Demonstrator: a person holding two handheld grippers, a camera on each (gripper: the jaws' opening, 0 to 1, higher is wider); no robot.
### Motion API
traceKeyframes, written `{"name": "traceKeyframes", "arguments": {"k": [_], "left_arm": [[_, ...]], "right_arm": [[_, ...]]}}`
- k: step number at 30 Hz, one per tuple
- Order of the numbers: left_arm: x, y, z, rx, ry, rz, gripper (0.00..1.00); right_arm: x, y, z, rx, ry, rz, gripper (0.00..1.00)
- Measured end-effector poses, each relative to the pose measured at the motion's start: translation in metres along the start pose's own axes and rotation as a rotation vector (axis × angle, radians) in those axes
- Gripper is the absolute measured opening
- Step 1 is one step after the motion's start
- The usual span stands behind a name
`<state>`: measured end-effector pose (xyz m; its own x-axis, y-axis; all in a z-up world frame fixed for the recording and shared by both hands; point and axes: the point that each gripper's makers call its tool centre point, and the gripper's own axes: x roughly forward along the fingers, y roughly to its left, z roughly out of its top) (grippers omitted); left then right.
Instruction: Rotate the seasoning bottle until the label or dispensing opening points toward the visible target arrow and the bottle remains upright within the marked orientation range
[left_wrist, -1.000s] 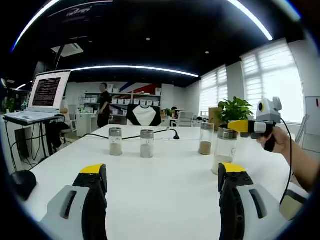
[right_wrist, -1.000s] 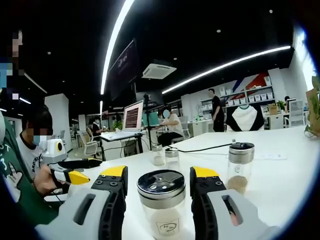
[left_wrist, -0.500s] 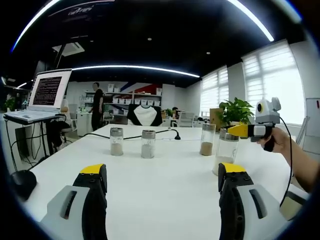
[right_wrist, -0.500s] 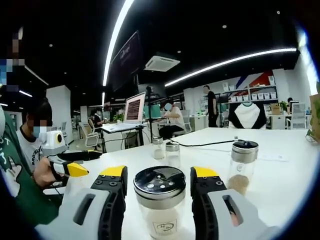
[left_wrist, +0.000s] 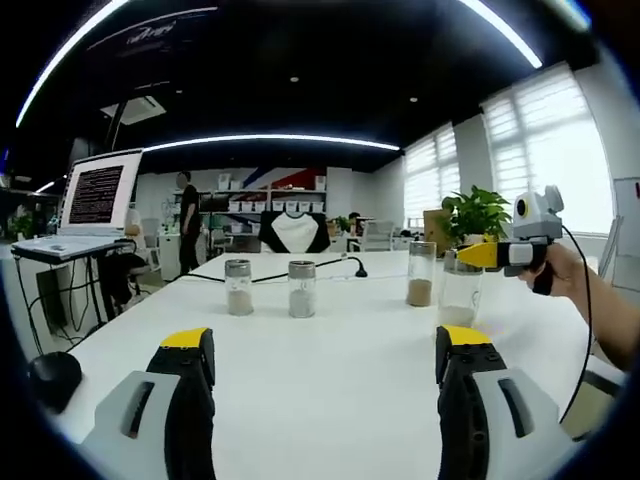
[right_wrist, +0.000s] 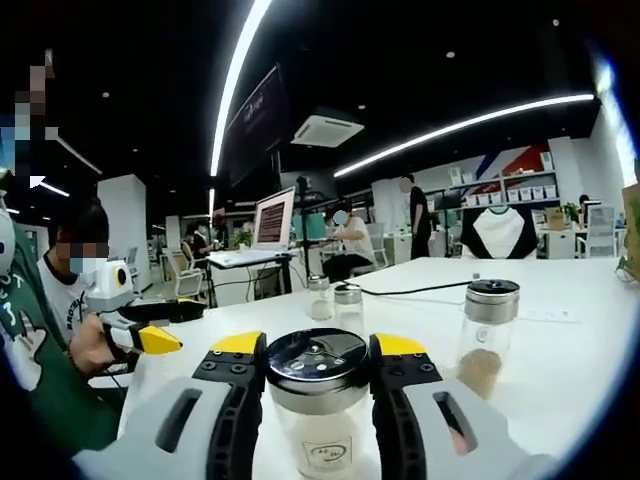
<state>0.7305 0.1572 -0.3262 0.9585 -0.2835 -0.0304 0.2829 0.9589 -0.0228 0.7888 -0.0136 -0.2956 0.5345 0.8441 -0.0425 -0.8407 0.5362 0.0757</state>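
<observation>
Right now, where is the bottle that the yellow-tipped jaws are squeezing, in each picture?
Left gripper view: the bottle stands at right of centre on the table, its cap at the right gripper.
Right gripper view: bottle at bottom centre, clamped in the right gripper.
Shared landmark: the laptop.

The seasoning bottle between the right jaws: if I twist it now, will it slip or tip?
The seasoning bottle looks like smooth clear glass, so it may slip in the right gripper unless squeezed firmly. It is tall and narrow, standing on the white table, with powder low inside, so it probably resists tipping. Its round body would likely roll if knocked over.
</observation>
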Motion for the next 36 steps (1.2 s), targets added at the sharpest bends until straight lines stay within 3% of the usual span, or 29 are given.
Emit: {"name": "traceKeyframes", "arguments": {"k": [3, 6, 10, 12, 36], "left_arm": [[0.0, 0.002, -0.001, -0.001, 0.0, 0.008, 0.96], [0.002, 0.0, -0.005, -0.056, 0.009, -0.023, 0.96], [0.002, 0.001, -0.008, -0.031, 0.013, -0.009, 0.96], [0.003, -0.002, -0.012, -0.085, 0.027, -0.037, 0.96], [-0.002, -0.002, 0.005, 0.033, -0.032, -0.007, 0.97]], "right_arm": [[0.0, 0.0, 0.0, -0.003, 0.002, -0.008, 0.4], [0.001, 0.0, 0.0, -0.005, 0.006, -0.013, 0.4], [0.001, 0.001, 0.0, -0.007, 0.0, -0.005, 0.4], [0.001, 0.001, 0.0, -0.007, 0.001, -0.005, 0.4], [0.002, 0.002, -0.001, -0.032, 0.013, -0.045, 0.39]]}}
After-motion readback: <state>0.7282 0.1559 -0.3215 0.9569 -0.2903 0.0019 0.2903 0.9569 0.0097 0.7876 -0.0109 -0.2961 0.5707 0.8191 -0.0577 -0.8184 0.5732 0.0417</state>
